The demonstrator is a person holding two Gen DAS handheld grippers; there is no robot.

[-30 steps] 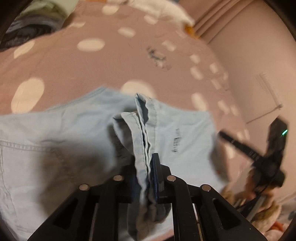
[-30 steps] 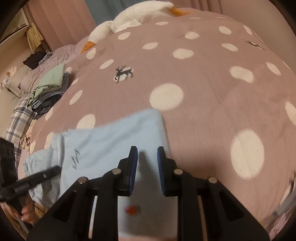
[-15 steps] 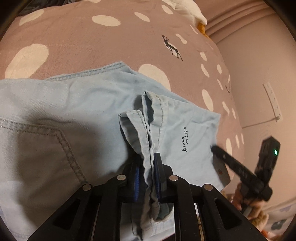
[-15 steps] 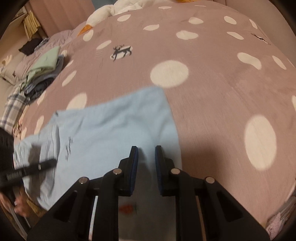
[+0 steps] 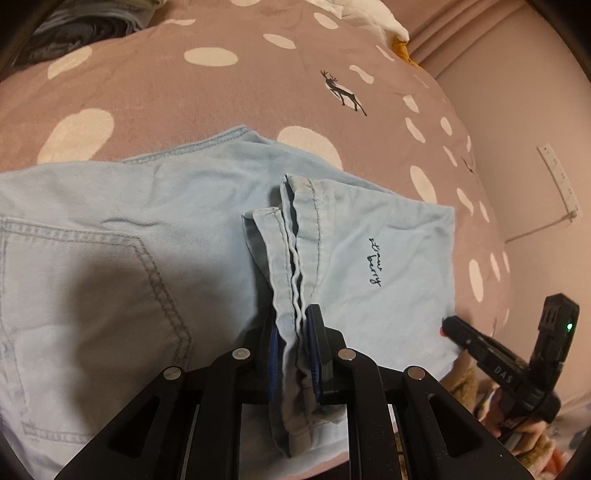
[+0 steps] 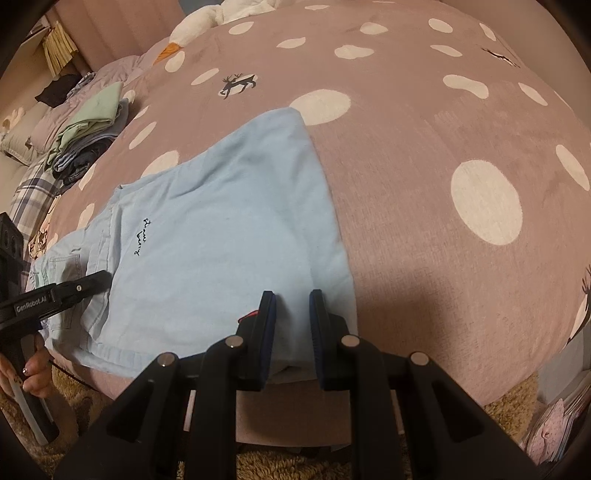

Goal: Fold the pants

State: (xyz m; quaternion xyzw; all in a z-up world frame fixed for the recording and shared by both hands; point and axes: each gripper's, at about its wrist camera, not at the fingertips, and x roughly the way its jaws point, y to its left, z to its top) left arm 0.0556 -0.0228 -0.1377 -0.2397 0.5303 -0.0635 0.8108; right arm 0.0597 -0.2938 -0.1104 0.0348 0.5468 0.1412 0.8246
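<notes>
Light blue denim pants (image 5: 147,229) lie folded on a brown bedspread with cream dots; they also show in the right wrist view (image 6: 229,221). My left gripper (image 5: 293,332) is shut on the bunched hems of the pant legs (image 5: 291,258), laid over the seat near a back pocket (image 5: 92,295). My right gripper (image 6: 291,314) has its jaws a little apart at the near right edge of the folded legs, with nothing visibly pinched between them. Black script (image 6: 142,236) is printed on the leg. Each gripper shows in the other's view (image 5: 480,347) (image 6: 66,291).
A stack of folded clothes (image 6: 88,140) lies at the bed's far left. A white plush goose (image 6: 207,22) lies at the far end. A wall (image 5: 535,147) runs along the bed's right side. Shaggy rug (image 6: 509,406) lies below the near bed edge.
Both grippers have come lower and nearer to the bed. The legs have settled flat over the seat. The left gripper still pinches the hems.
</notes>
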